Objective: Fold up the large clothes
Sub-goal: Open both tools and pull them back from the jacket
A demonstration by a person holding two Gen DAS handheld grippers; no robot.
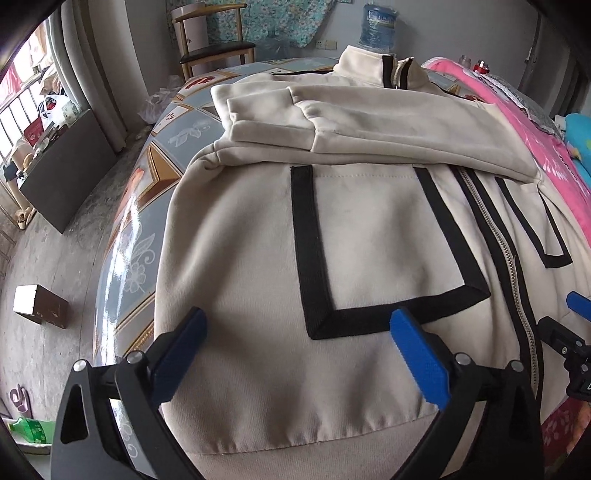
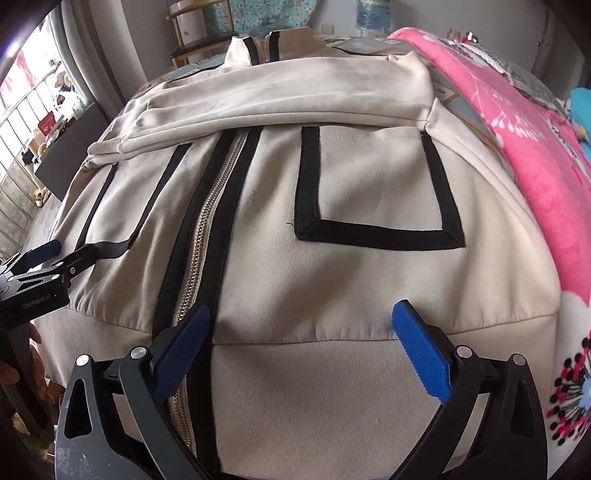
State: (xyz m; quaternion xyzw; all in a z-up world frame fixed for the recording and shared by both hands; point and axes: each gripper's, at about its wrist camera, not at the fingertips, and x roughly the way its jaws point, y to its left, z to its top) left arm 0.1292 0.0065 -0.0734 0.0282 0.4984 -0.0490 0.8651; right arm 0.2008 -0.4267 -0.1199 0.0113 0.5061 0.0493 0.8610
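Observation:
A cream zip-up jacket [image 1: 369, 240] [image 2: 369, 280] with black trim lies front-up on the table, collar at the far end. Both sleeves [image 1: 332, 122] [image 2: 295, 92] are folded across its chest. The zipper [image 1: 509, 258] [image 2: 203, 229] runs down the middle. My left gripper [image 1: 299, 317] hangs open just above the lower hem on the jacket's left half, below the black-edged pocket, with nothing between its fingers. My right gripper [image 2: 302, 308] is open over the hem on the right half, its left finger near the zipper. Each gripper shows in the other's view [image 1: 565, 317] [image 2: 72, 249].
The table [image 1: 140, 229] has a glossy patterned cover. A pink blanket [image 1: 517, 122] [image 2: 535, 166] lies along the jacket's right side. A chair [image 1: 214, 40] and a water bottle [image 1: 378, 29] stand beyond the far end. A brown box [image 1: 40, 306] and a dark cabinet [image 1: 70, 162] are on the floor at left.

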